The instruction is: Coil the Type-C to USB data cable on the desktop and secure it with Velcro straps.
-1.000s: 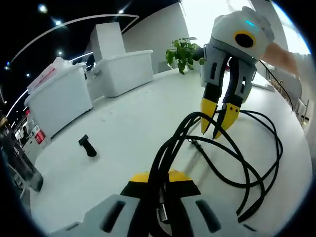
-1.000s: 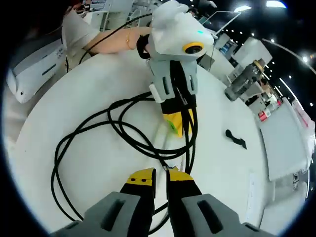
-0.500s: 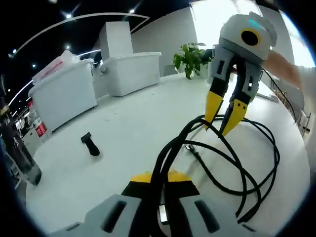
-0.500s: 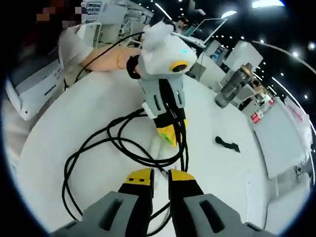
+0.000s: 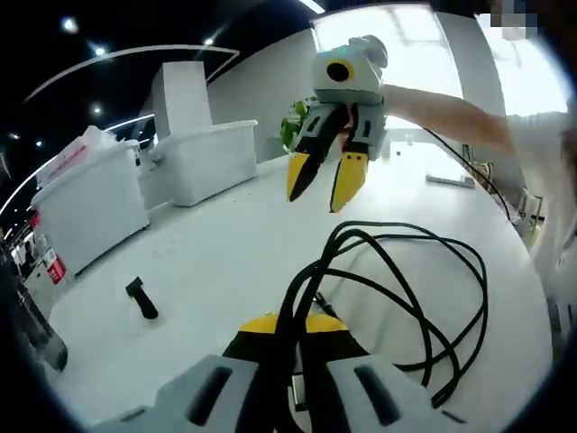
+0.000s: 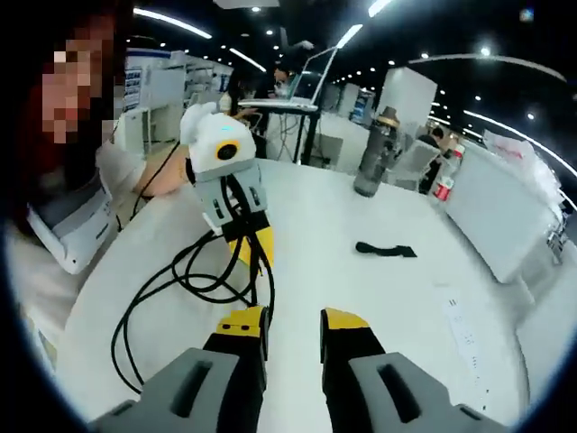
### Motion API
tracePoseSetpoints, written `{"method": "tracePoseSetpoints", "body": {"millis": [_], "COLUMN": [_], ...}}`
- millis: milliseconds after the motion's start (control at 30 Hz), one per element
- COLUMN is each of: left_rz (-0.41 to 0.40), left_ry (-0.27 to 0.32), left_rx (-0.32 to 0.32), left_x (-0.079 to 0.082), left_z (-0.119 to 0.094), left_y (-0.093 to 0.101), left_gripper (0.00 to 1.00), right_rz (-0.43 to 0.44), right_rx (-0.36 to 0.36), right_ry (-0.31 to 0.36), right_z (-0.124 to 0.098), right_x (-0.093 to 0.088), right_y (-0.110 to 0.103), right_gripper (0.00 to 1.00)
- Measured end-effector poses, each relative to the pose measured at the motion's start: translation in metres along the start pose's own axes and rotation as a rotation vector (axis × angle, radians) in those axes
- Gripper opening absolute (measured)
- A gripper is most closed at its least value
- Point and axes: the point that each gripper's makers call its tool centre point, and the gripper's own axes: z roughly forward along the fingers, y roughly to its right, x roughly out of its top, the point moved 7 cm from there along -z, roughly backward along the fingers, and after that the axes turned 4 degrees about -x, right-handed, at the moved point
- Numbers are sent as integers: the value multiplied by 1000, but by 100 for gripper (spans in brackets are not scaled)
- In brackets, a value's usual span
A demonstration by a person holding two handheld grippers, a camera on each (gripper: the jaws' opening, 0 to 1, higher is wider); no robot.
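**Right gripper lifted clear of the coil**

The right gripper (image 5: 322, 187), jaws spread and empty, has risen off the white counter (image 5: 207, 262); looping appears finished, strapping remains. The left gripper (image 6: 251, 253), jaws pinching the bundled strands, holds the black looped data cable (image 5: 410, 298) on the counter. The right gripper view adds a grey bottle (image 6: 370, 162) behind the black Velcro strap (image 6: 386, 249).

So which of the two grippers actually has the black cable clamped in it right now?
The left gripper. Its yellow-tipped jaws are shut on several strands of the black cable, while the right gripper hangs open above the white table, empty.
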Motion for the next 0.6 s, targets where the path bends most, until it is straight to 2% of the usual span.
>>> {"method": "tracePoseSetpoints", "body": {"millis": [33, 67, 100, 167, 200, 333, 367, 433, 500, 533, 600], "left_rz": [6, 10, 13, 18, 21, 32, 35, 60, 106, 93, 120], "left_ry": [-6, -11, -19, -29, -32, -45, -43, -5, 18, 11, 7], "left_rx": [-11, -14, -21, -30, -33, -51, -60, -118, -162, -165, -198], "left_x": [1, 0, 0, 0, 0, -2, -2, 1, 2, 1, 0], "left_z": [3, 4, 6, 9, 9, 11, 12, 11, 8, 7, 8], "left_y": [3, 5, 7, 10, 10, 15, 17, 22, 26, 27, 31], "left_gripper": [7, 7, 7, 7, 7, 7, 7, 7, 7, 7, 7], "right_rz": [7, -2, -20, -76, -85, -71, -59, -36, -106, -134, -72], "right_rx": [-40, -41, -16, 104, 143, 138, 143, 194, 247, 270, 314], "right_ry": [-45, -84, -126, -185, -201, -202, -182, -137, -96, -88, -86], "right_z": [2, 6, 11, 24, 28, 37, 39, 40, 40, 39, 38], "right_x": [-6, -13, -20, -33, -37, -40, -38, -31, -25, -24, -22], "right_y": [3, 1, -5, -27, -33, -29, -28, -34, -43, -47, -58], "right_gripper": [21, 17, 16, 18, 18, 17, 17, 14, 13, 13, 13]}}
